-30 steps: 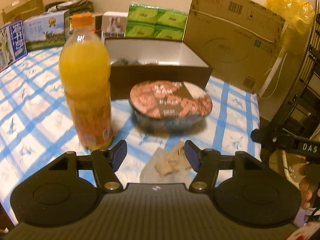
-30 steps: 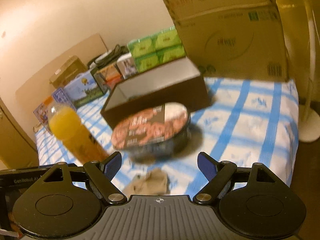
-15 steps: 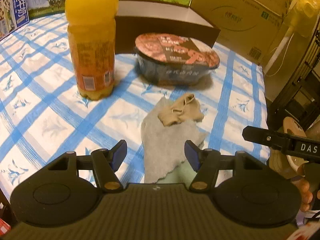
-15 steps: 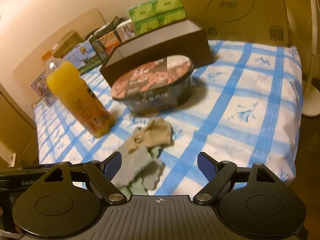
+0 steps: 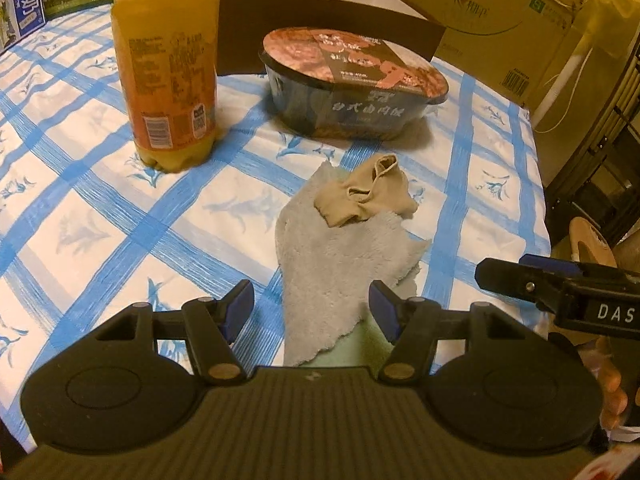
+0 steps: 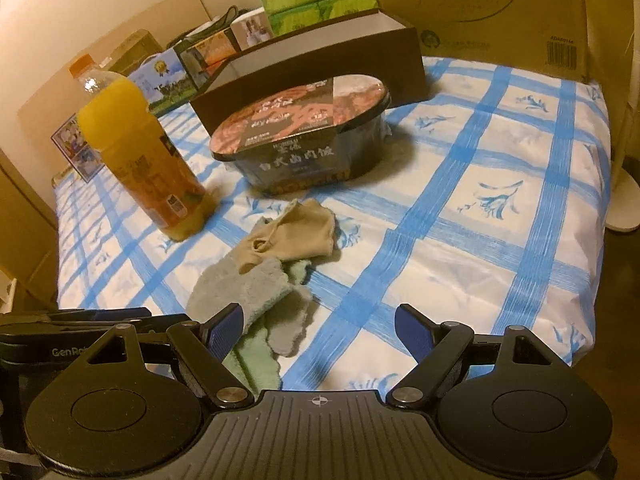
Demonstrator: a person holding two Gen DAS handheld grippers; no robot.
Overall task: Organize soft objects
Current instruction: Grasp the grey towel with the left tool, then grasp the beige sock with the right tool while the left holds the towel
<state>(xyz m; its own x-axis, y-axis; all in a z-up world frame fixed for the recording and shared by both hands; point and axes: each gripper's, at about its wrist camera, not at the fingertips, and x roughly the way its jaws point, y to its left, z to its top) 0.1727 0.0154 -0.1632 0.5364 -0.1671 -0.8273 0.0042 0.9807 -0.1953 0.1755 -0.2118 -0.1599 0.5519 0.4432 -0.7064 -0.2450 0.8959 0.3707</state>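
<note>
Standing at the left of the blue-checked tablecloth (image 5: 92,208), an orange juice bottle (image 5: 168,80) is upright, with a sealed instant rice bowl (image 5: 352,88) near it to the right and a dark open box (image 6: 320,60) directly behind the bowl. In front of the bowl lies the soft pile: a beige sock (image 5: 366,196) rests crumpled on the far end of a grey fleecy cloth (image 5: 340,268), and a pale green cloth (image 6: 252,360) shows beneath the grey one (possibly a separate piece; the overlap hides the join). The left gripper (image 5: 311,306) hovers over the near end of the grey cloth, fingers spread apart and grasping nothing. The right gripper (image 6: 319,332) is beside it, jaws wide and empty, its left fingertip (image 6: 224,330) over the cloth edge. A cardboard carton (image 5: 500,20) stands at the far right.
</note>
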